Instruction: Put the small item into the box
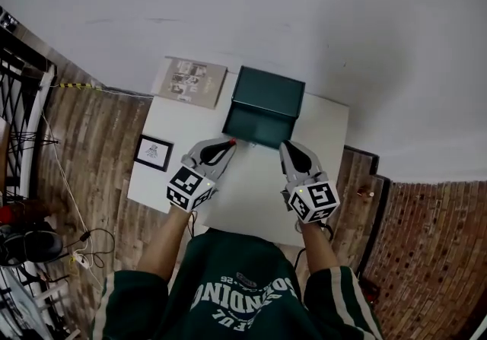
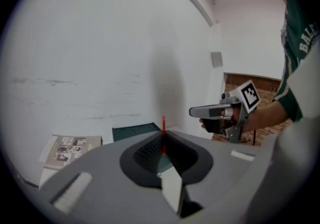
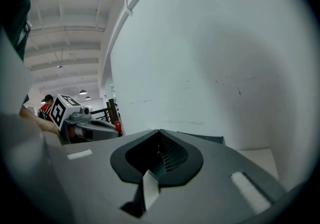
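A dark green box (image 1: 262,105) stands open at the far side of the white table (image 1: 243,194), its lid raised toward the wall. My left gripper (image 1: 229,144) is shut on a small red item (image 1: 231,143), held just in front of the box's near left corner. In the left gripper view the red item (image 2: 163,135) pokes up thin and upright between the closed jaws, with the box (image 2: 134,131) beyond. My right gripper (image 1: 286,149) hovers near the box's front right, jaws shut with nothing in them. The right gripper view shows the box's edge (image 3: 200,138) and the left gripper (image 3: 118,127) with its red tip.
A printed booklet (image 1: 189,81) lies at the table's far left corner, seen again as the booklet (image 2: 67,148). A small framed picture (image 1: 154,151) sits at the table's left edge. A white wall rises right behind the box. Brick-pattern floor surrounds the table.
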